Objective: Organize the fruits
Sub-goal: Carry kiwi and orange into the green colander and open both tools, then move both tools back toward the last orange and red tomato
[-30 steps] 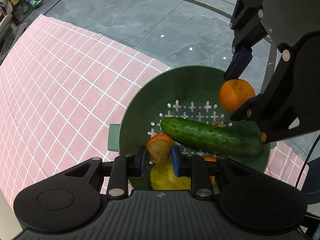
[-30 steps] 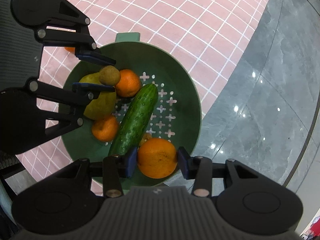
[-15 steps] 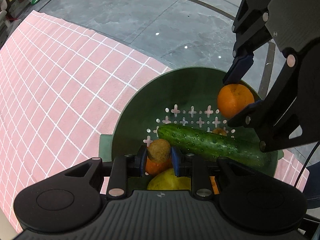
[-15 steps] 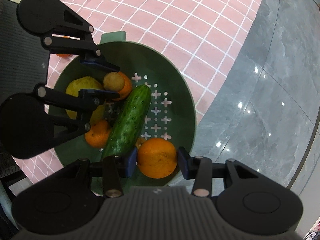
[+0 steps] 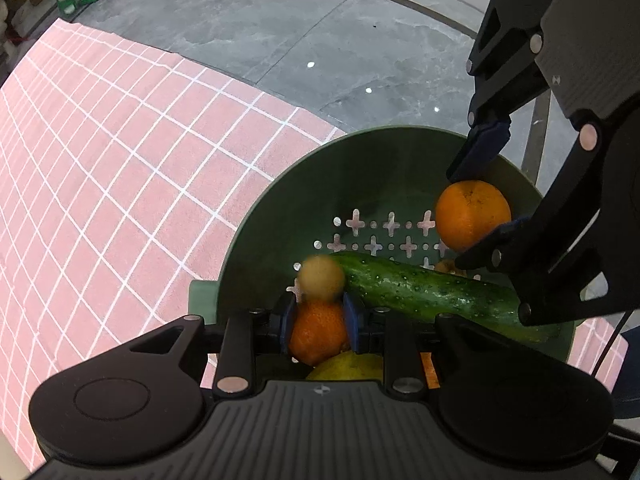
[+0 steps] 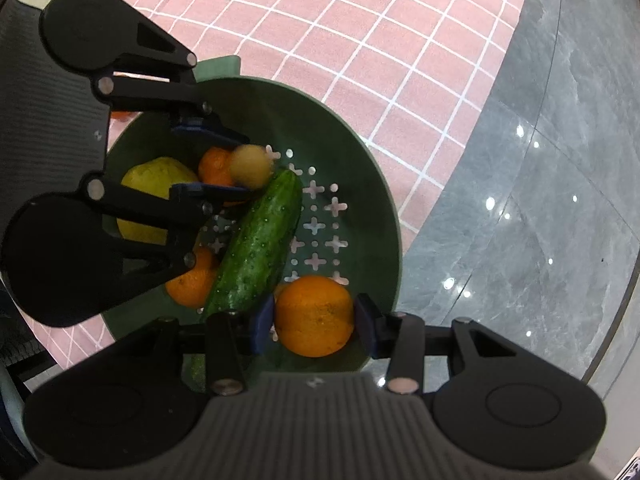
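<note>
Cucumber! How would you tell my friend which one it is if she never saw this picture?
Look for the green bowl with cross-shaped holes, sitting at the edge of the pink checked cloth. The cucumber lies slantwise across the bowl's middle, among the fruit. It is the only long, dark green, bumpy thing there; its neighbours are round and orange or yellow.

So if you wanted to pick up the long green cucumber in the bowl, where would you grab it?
Probably around the cucumber's middle, from above, jaws across its narrow width. It lies flat and long in the green bowl, with open space on its hole-patterned side, so the middle should balance.
</note>
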Available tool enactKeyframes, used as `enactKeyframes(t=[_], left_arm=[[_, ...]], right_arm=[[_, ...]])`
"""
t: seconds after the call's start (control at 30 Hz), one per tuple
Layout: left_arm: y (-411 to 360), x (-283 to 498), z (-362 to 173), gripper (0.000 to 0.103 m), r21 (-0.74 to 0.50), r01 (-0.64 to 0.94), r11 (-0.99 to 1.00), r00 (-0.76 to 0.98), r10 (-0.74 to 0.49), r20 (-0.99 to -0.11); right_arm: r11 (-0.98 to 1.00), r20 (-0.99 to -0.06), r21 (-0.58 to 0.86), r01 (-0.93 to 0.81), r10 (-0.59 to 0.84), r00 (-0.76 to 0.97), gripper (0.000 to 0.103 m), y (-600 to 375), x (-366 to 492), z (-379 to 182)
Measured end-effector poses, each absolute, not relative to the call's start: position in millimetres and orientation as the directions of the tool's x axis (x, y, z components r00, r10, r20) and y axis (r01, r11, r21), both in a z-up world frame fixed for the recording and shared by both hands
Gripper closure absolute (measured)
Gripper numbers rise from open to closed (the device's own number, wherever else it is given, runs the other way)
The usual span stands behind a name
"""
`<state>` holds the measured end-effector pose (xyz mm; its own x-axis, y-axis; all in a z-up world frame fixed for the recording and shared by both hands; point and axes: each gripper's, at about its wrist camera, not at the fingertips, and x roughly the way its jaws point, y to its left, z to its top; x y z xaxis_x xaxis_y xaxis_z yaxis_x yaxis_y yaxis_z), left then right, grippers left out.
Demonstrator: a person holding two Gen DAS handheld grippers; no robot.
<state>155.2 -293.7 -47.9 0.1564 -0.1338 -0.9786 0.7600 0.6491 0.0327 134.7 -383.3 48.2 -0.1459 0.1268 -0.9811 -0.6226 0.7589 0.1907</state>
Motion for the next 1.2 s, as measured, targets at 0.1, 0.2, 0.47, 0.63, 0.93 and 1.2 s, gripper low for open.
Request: enactKeyframes(t=[0.1, 0.2, 0.47, 0.63, 0.93, 1.2], left_arm=[[-294.0, 155.7, -47.5, 0.071, 0.034, 0.761, 0.648, 0.159, -0.135, -0.978], [-292.9, 154.1, -45.2, 0.063, 0.034, 0.760, 0.650, 0.163, -0.140, -0.977], [-287.3, 149.5, -26.3, 0.058, 0.059, 0.757, 0.651, 0.194, -0.137, -0.971], [-279.3, 142.9, -8.5, 0.058, 0.064, 0.751, 0.657, 0.211, -0.147, -0.966], [-249.1, 126.1, 29.2, 0.058, 0.094, 0.736, 0.671, 0.262, -0.153, -0.953], [-210.1, 109.0, 49.4, 0.057, 0.112, 0.703, 0.702, 0.296, -0.146, -0.944]], right_arm=[[0.766, -0.981, 0.194, -0.613, 0.132, -0.145, 0.061, -383.8, 134.6, 47.9], [0.767, -0.981, 0.192, -0.612, 0.131, -0.144, 0.061, -386.4, 136.6, 48.0], [0.768, -0.984, 0.179, -0.616, 0.131, -0.122, 0.061, -381.4, 132.3, 65.1], [0.762, -0.987, 0.160, -0.628, 0.126, -0.099, 0.061, -372.7, 126.3, 84.1], [0.735, -0.993, 0.114, -0.668, 0.107, -0.051, 0.061, -343.9, 107.5, 127.4], [0.693, -0.996, 0.080, -0.717, 0.090, -0.024, 0.061, -302.4, 88.9, 155.0]])
